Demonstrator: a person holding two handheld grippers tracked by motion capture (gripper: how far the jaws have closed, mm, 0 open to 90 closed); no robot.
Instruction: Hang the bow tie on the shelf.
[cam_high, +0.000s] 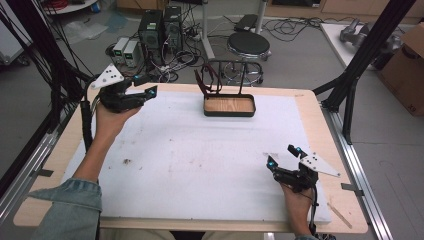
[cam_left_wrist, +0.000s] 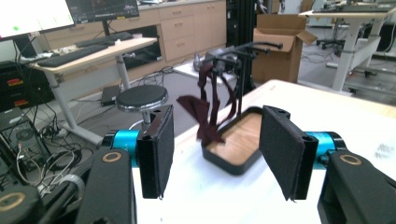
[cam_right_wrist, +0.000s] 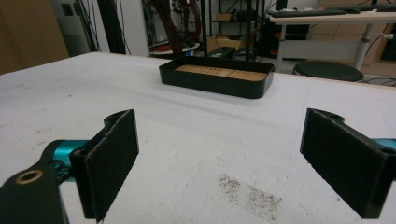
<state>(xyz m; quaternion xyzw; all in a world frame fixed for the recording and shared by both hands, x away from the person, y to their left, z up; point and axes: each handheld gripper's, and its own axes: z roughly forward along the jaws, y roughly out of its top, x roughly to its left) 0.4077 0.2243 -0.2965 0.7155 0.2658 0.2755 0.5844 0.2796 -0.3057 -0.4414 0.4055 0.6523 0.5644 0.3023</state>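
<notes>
Maroon strap (cam_left_wrist: 208, 112) is hanging at twelve o'clock; left tool (cam_high: 145, 86), pads apart, needing a level approach.

A grey floor (cam_high: 300, 65) stretches beyond the table (cam_high: 305, 102), strewn with tangled cables (cam_high: 175, 62) around two dark computer towers (cam_high: 160, 27) and a round black stool (cam_high: 248, 45) on a chrome base. At the right a cardboard box (cam_high: 407, 70) stands beside black frame struts (cam_high: 365, 55), and another box (cam_left_wrist: 280, 46) sits open further off. Along the far wall run pale wooden drawer cabinets (cam_left_wrist: 187, 28), with a light desk (cam_left_wrist: 88, 53) carrying keyboards (cam_left_wrist: 70, 55) below lit monitors (cam_left_wrist: 35, 16).
</notes>
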